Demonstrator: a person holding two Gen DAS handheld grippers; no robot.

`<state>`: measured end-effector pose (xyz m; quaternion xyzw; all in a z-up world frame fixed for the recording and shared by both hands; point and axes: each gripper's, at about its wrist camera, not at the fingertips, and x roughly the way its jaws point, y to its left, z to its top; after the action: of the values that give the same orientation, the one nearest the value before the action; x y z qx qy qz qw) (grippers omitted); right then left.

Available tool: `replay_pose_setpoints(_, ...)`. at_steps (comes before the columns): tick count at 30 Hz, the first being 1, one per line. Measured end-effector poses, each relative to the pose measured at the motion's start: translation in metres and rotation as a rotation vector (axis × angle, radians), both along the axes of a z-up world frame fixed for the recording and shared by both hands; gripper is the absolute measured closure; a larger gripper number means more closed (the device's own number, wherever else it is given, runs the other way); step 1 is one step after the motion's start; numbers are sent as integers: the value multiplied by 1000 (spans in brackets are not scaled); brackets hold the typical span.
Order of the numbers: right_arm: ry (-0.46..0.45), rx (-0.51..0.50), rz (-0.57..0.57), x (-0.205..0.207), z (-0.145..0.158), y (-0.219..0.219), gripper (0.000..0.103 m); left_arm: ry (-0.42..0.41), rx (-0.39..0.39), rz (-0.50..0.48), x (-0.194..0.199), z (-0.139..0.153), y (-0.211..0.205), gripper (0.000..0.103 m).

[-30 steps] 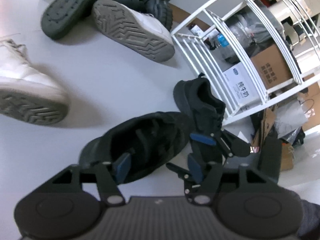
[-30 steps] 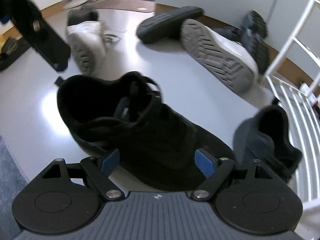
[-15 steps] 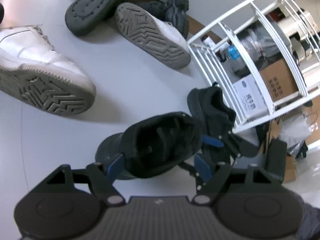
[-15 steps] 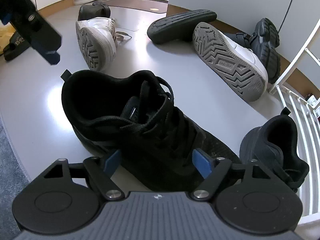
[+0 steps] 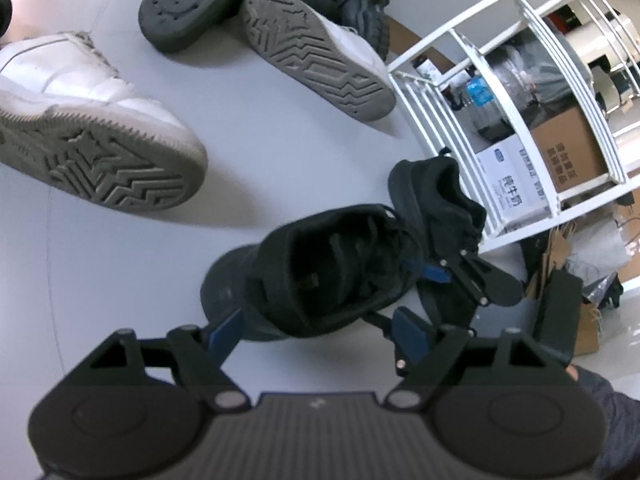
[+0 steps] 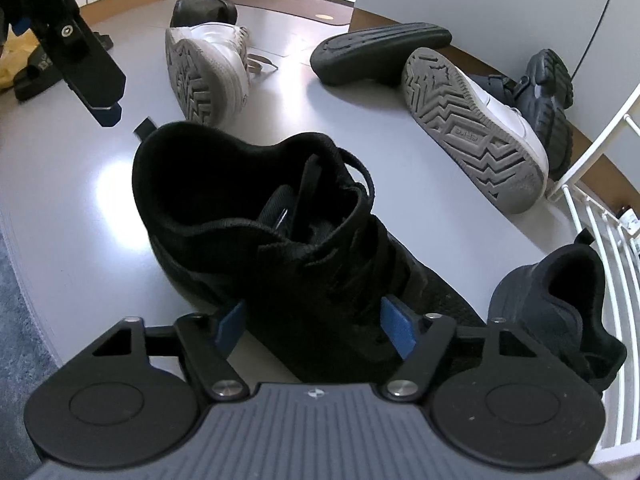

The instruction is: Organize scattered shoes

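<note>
A black lace-up shoe (image 6: 280,240) lies on the pale floor, its opening turned toward the left wrist camera (image 5: 320,264). My right gripper (image 6: 314,324) is shut on its midfoot, a blue pad pressed on each side. My left gripper (image 5: 320,328) is open and holds nothing. In the right wrist view it hangs well above and left of the shoe's heel, with one of its fingers (image 6: 88,64) showing. The matching black shoe (image 5: 436,204) (image 6: 560,308) rests against the white wire rack (image 5: 460,40) (image 6: 592,216).
Two white sneakers (image 5: 80,120) (image 5: 316,60) lie on their sides, soles showing. A dark slipper (image 5: 188,4) and a chunky black sandal (image 5: 368,0) sit by the wall. Cardboard boxes (image 5: 568,156) stand behind the rack. A grey carpet edge (image 6: 16,320) is at the near left.
The right gripper's fingers have drawn closer together onto the black shoe. The left gripper has pulled back and away from the shoe, so more of the floor shows.
</note>
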<state>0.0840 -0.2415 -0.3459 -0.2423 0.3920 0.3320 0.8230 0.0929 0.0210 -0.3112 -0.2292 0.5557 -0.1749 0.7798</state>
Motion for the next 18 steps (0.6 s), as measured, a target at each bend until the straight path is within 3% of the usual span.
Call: replay_pose_setpoints(18,83,20,-14,-15,8,0,66,24,-10,32,-3,-6,8,19)
